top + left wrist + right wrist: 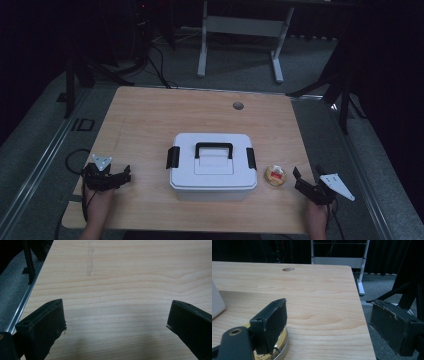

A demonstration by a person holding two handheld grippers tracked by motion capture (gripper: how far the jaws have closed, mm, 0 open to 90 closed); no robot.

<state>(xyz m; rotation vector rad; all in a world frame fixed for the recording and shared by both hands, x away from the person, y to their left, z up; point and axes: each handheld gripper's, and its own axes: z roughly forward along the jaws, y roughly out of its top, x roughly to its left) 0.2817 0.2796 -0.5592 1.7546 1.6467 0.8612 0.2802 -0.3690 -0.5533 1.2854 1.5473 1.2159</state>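
- Left gripper [124, 176] resting near the table's left edge, jaws spread wide over bare wood, nothing between them
- Right gripper [299, 179] at the right edge, jaws likewise wide apart and empty — the small round tin [275, 176] lies just beside its left jaw, not between the jaws
- Grey storage box [213, 166] sitting mid-table, lid on, both black side latches [173, 157] apparently down, black handle [214, 148] folded flat on the lid
- Probably best to go for the box first: bring one gripper to each latch, hook under the lower edge, flip outward, keep the pull level so the box does not slide
- Worth swinging the right gripper around the tin rather than over it, to avoid knocking it off the edge
- Box: smooth moulded plastic, rounded corners, likely slippery — latches and handle offer the firmer purchase
- Tin: shallow, golden metal rim, red and pale contents inside, too small to identify
- Table [150, 120]: pale wood-grain laminate, matte, with a round cable hole [238, 105] at the far side
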